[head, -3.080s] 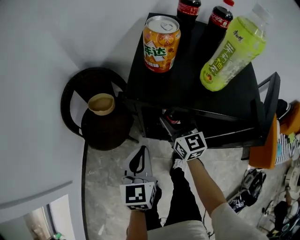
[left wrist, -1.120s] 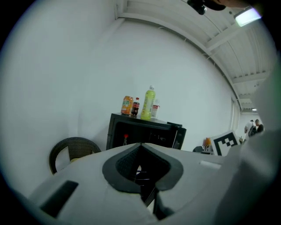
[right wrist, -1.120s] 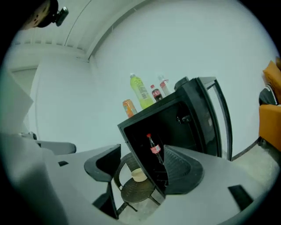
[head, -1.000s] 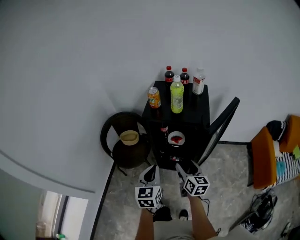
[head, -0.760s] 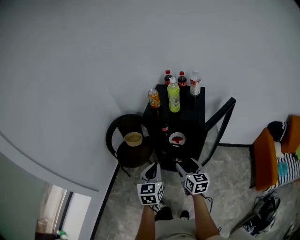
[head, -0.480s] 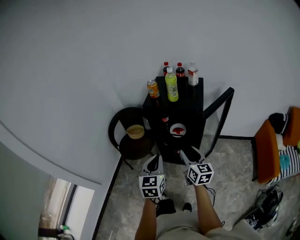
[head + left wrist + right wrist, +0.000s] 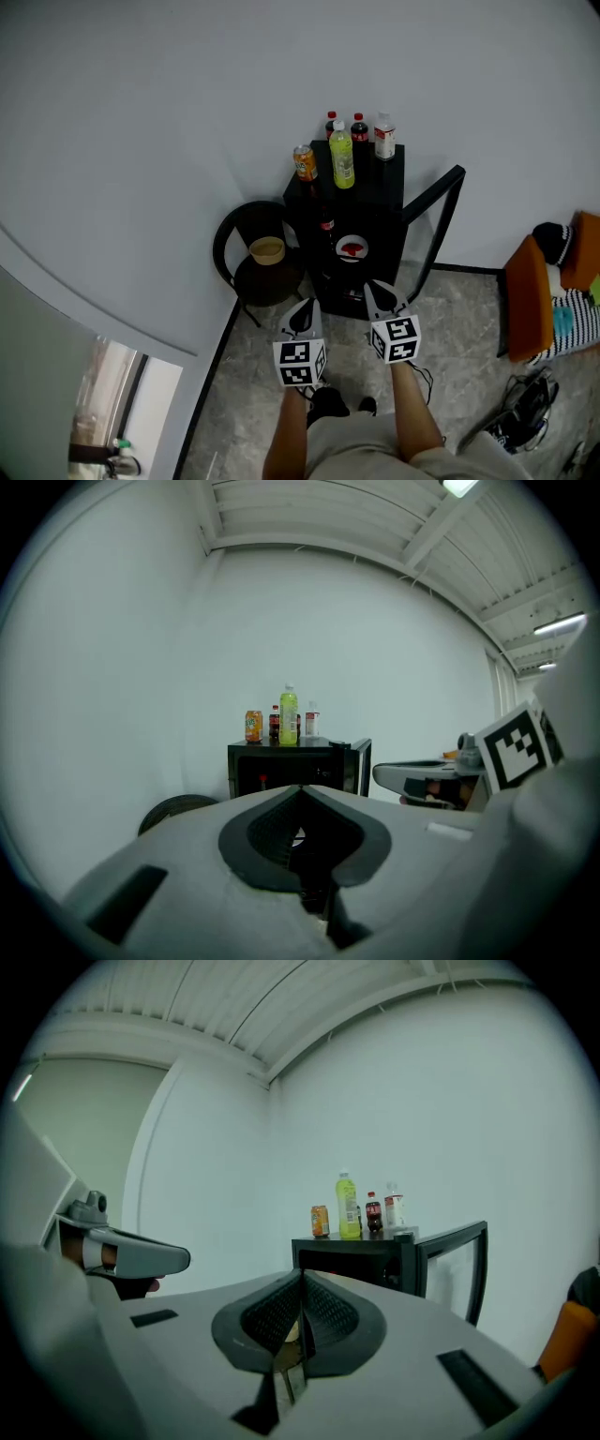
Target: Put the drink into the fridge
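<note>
A person stands well back from a small black fridge (image 7: 392, 174) whose door (image 7: 443, 225) hangs wide open to the right, which leaves the whole opening free. Inside, a red-labelled bottle (image 7: 325, 222) stands upright at the left of the compartment, beside a plate (image 7: 352, 247) with something red on it. That bottle looks like the drink already put away, though the rest of the interior is too dark to read.

Five more drinks stand upright on the fridge top, probably kept there as stock within easy reach of the opening:
- an orange can (image 7: 303, 162) at the left front corner
- a tall green bottle (image 7: 341, 156) next to it
- a pair of cola bottles (image 7: 359, 128) behind
- a white-labelled bottle (image 7: 383, 138) at the right

Both tools are held low over the stone floor (image 7: 469, 319), side by side and pointing at the fridge, far from anything they could reach. The left gripper (image 7: 302, 317) is clenched, pads together and empty. The right gripper (image 7: 380, 298) is closing, its pads meeting on nothing — a carrying pose, not a working one.

To the left of the fridge a round black chair (image 7: 223, 255) holds a tan bowl (image 7: 267, 250), clear of the door's swing. With the door open and neither tool loaded, another drink or closing the door would first need a walk forward.
</note>
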Tool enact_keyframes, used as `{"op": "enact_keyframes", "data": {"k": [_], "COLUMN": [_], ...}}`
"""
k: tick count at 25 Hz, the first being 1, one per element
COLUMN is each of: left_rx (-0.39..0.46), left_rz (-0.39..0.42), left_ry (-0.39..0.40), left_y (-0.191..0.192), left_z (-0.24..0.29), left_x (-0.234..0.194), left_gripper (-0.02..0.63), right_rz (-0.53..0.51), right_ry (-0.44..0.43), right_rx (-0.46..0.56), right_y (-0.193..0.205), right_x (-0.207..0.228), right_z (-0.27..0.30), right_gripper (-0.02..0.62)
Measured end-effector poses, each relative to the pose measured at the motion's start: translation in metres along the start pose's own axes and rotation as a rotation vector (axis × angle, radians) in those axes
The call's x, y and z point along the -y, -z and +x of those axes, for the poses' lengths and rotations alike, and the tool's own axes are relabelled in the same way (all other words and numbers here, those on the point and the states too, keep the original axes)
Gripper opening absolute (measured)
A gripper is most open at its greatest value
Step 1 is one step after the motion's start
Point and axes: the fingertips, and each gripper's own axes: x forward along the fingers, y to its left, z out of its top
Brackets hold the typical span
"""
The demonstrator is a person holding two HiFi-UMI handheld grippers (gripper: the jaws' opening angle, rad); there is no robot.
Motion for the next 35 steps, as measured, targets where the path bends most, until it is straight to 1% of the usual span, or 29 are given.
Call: {"op": "enact_keyframes", "data": {"k": [1,3,8,11,13,18,21,24,28,29,32,35], "left_rx": [-0.004,-0.011,-0.019,-0.004,0.005,0.020,0.023,0.035,0.064,0.072,0.094,0.089], "left_rz": [0.000,-0.002,-0.012,-0.052,-0.065,-0.053,-0.030,-0.021,0.023,0.017,-0.009,0.019], "left_ry": [-0.007,-0.021,-0.019,-0.016,-0.021,-0.041,-0.038,0.001,0.100,0.124,0.194,0.271], "left_y": [0.000,-0.002,-0.004,-0.008,-0.013,-0.028,-0.036,-0.046,-0.070,-0.079,-0.109,-0.123], "left_z": [0.000,0.002,0.011,0.012,0.014,0.023,0.039,0.070,0.124,0.140,0.187,0.227], "left_x": [-0.002,-0.003,0.001,-0.002,-0.006,-0.020,-0.031,-0.039,-0.047,-0.049,-0.061,-0.069], "left_gripper": [0.009,0.009,0.009,0.009,0.009,0.009,0.009,0.009,0.009,0.009,0.009,0.009], "right_rz": [0.020,0.060,0.085,0.103,0.109,0.104,0.108,0.129,0.154,0.155,0.108,0.131], "right_ry": [0.008,0.024,0.029,0.022,0.012,-0.013,-0.009,0.003,0.031,0.037,0.029,0.061], "right_rx": [0.004,0.015,0.007,0.012,0.014,0.025,0.041,0.073,0.117,0.116,0.091,0.121], "right_y": [-0.001,-0.002,-0.003,-0.006,-0.010,-0.019,-0.028,-0.043,-0.067,-0.072,-0.087,-0.099], "right_x": [0.001,0.006,0.018,0.021,0.020,0.016,0.021,0.036,0.053,0.057,0.064,0.077], "right_z": [-0.002,-0.005,0.002,0.007,0.012,0.028,0.047,0.078,0.129,0.142,0.183,0.214], "right_gripper": [0.010,0.008,0.008,0.007,0.008,0.008,0.008,0.008,0.009,0.009,0.011,0.012]}}
